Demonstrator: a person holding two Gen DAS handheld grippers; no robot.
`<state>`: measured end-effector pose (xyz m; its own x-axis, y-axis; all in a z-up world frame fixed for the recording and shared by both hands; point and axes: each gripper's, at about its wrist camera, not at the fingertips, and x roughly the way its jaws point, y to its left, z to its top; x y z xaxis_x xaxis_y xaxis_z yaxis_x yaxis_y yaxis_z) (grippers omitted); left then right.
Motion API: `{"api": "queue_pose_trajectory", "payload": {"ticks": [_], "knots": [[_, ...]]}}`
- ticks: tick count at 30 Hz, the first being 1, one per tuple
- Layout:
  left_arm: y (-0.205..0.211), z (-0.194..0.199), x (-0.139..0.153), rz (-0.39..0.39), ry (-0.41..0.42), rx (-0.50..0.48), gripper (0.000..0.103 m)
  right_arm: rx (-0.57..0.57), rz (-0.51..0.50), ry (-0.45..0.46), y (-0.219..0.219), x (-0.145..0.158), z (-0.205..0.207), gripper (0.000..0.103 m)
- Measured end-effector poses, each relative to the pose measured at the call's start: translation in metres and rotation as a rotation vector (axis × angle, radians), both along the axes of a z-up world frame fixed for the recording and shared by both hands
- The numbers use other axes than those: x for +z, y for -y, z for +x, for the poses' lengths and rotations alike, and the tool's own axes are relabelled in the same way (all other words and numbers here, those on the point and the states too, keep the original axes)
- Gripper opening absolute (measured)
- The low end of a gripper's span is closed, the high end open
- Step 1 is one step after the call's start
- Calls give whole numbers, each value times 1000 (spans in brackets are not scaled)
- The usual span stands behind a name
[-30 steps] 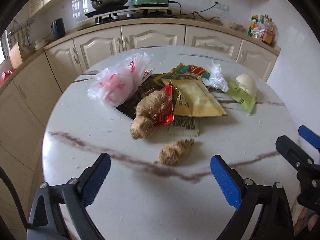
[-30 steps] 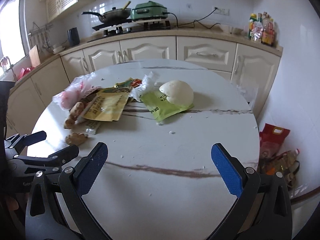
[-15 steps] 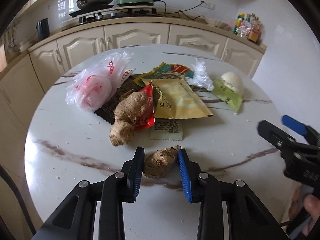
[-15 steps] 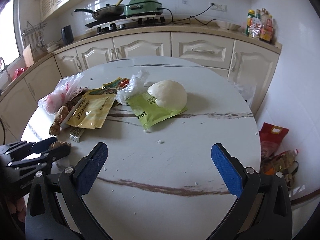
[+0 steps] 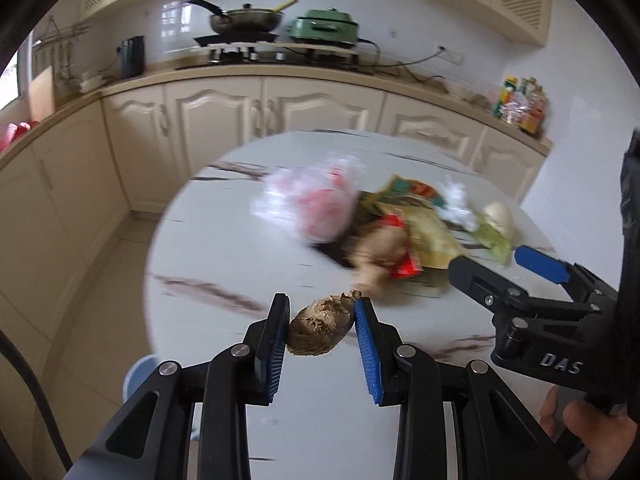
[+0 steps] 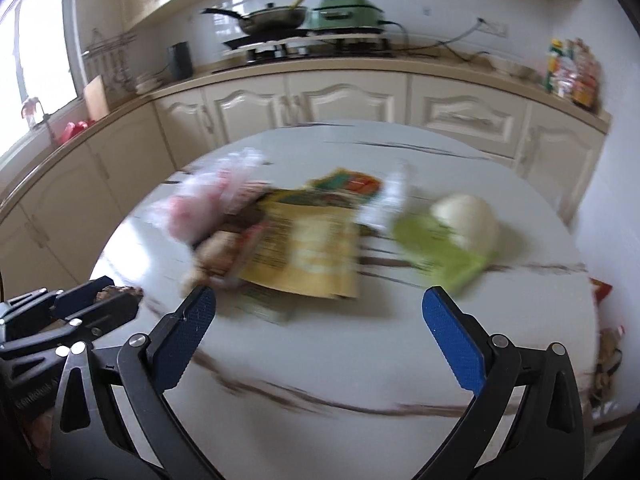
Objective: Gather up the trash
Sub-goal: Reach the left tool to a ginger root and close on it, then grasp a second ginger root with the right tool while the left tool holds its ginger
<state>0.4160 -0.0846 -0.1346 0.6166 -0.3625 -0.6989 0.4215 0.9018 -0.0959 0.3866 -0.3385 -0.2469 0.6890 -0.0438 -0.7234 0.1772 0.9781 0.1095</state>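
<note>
My left gripper [image 5: 322,322] is shut on a small brown ginger piece [image 5: 320,330] and holds it lifted above the round white table's [image 5: 208,248] near edge. It shows at the left of the right wrist view [image 6: 108,300]. My right gripper [image 6: 320,328] is open and empty over the table, facing the blurred trash pile: a yellow packet [image 6: 308,252], a pink plastic bag [image 6: 208,200], a larger ginger root [image 6: 208,256], a green wrapper [image 6: 444,256] with a white bun [image 6: 468,220]. The right gripper also shows in the left wrist view [image 5: 508,264].
Cream kitchen cabinets [image 5: 248,116] and a counter with a stove, pan [image 5: 244,20] and green cooker [image 5: 328,28] curve behind the table. A pale blue object [image 5: 138,376] sits on the floor below the table edge. Bags [image 6: 604,320] lie on the floor at the right.
My left gripper has lifted the small ginger piece off the table and swung left. The right gripper has moved in toward the trash pile, still open. Both views are blurred by motion.
</note>
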Motion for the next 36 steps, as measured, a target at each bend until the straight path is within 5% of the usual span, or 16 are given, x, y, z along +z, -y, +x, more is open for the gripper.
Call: {"api": "queue_pose_trajectory", "payload": {"ticks": [7,11,20,31,36], "knots": [[-36,6,6,-10,13,23,30,59,40,83,-41,7,35,94],[-43,14,2,-18,3,23,30,69,43,38,-47,-6,59,66],[-46,30,-8,-37,-33,7,30,87,75,-88,-42,-40,75,46],[-39,26,-5,-43,-42,-15,30,130,49,-120,-43,-40,60,40],[-36,19,-2,-46,-38,-26,30,92,23,-123,-33,-36,35,57]]}}
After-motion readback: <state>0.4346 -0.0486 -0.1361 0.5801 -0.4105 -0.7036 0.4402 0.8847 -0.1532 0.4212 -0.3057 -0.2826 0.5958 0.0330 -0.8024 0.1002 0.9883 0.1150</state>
